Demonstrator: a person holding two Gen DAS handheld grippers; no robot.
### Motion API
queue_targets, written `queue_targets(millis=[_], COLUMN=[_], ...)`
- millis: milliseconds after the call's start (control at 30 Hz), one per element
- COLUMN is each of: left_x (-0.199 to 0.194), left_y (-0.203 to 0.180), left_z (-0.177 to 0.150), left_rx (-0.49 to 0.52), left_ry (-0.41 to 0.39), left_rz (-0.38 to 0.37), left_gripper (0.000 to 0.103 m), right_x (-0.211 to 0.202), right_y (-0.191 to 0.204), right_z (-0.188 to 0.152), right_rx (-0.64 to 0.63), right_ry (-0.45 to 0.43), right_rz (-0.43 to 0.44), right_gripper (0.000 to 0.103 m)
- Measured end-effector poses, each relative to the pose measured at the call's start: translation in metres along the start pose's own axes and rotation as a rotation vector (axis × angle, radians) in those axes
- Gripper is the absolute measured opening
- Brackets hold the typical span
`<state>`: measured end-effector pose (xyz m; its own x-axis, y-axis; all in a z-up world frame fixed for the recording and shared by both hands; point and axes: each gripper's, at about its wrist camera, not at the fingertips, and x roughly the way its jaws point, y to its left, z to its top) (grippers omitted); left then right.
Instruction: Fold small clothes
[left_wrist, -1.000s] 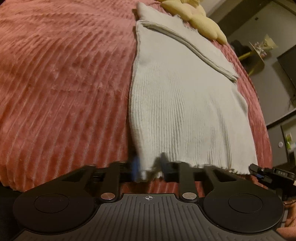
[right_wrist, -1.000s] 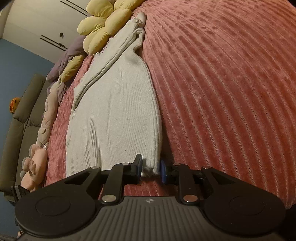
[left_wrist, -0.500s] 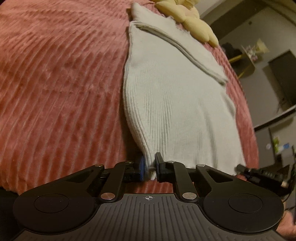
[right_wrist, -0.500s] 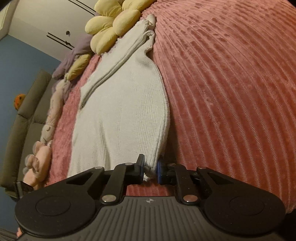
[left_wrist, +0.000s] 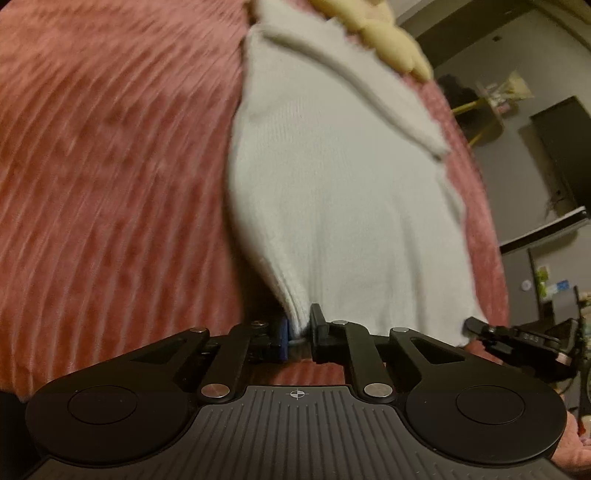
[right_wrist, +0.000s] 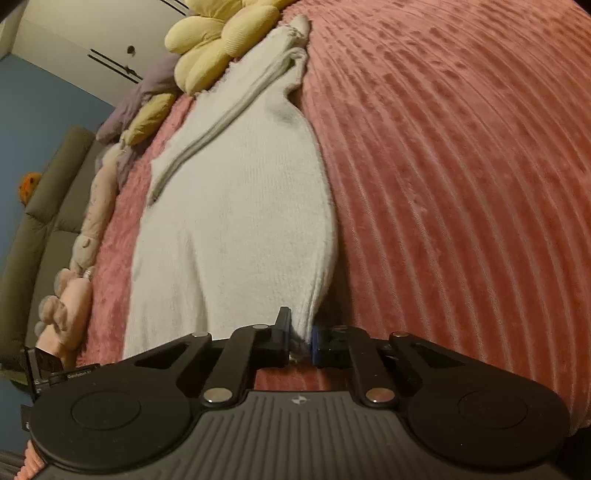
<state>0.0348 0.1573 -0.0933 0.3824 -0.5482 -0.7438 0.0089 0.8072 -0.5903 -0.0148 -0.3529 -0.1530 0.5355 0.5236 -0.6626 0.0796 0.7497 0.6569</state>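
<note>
A white ribbed knit garment (left_wrist: 340, 192) lies lengthwise on a pink ribbed bedspread (left_wrist: 110, 166), with a sleeve folded across its far part. My left gripper (left_wrist: 298, 334) is shut on the near left hem corner and holds it lifted off the bed. My right gripper (right_wrist: 300, 339) is shut on the near right hem corner of the same garment (right_wrist: 236, 221), also lifted. The right gripper shows at the right edge of the left wrist view (left_wrist: 517, 339). The hem between the corners sags.
A yellow flower-shaped cushion (right_wrist: 218, 40) lies at the far end of the garment. Stuffed toys (right_wrist: 66, 306) line the bed's left edge beside a grey sofa (right_wrist: 33, 236). Dark furniture and a screen (left_wrist: 561, 155) stand to the right of the bed.
Both grippers have closed on the hem corners and lifted them. The near part of the garment has risen off the bedspread and bulges upward.
</note>
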Motion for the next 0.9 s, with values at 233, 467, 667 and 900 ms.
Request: queue_targets(millis=[233, 467, 667, 900], left_x=[-0.029, -0.001, 0.042, 0.043], left_y=[-0.025, -0.029, -0.030, -0.027], left_z=[0.060, 0.138, 0.175, 0.164], left_rx=[0.009, -0.003, 0.085, 0.161], left_ry=[-0.208, -0.359, -0.362, -0.394], left_rz=[-0.092, 0.019, 0.189, 0.334], left_gripper=[0.013, 0.013, 0.013, 0.038], right_x=[-0.005, 0.030, 0.075, 0.083], right_y=[0.031, 0.073, 0.099, 0.100], right_z=[0.056, 0.125, 0.157, 0.147], right_rx=[-0.021, -0.197, -0.422, -0.534], right_ry=[-0.123, -0.274, -0.339, -0.394], right_rz=[0.089, -0.070, -0.276, -0.432], right_gripper=[0.009, 0.009, 0.009, 0.026])
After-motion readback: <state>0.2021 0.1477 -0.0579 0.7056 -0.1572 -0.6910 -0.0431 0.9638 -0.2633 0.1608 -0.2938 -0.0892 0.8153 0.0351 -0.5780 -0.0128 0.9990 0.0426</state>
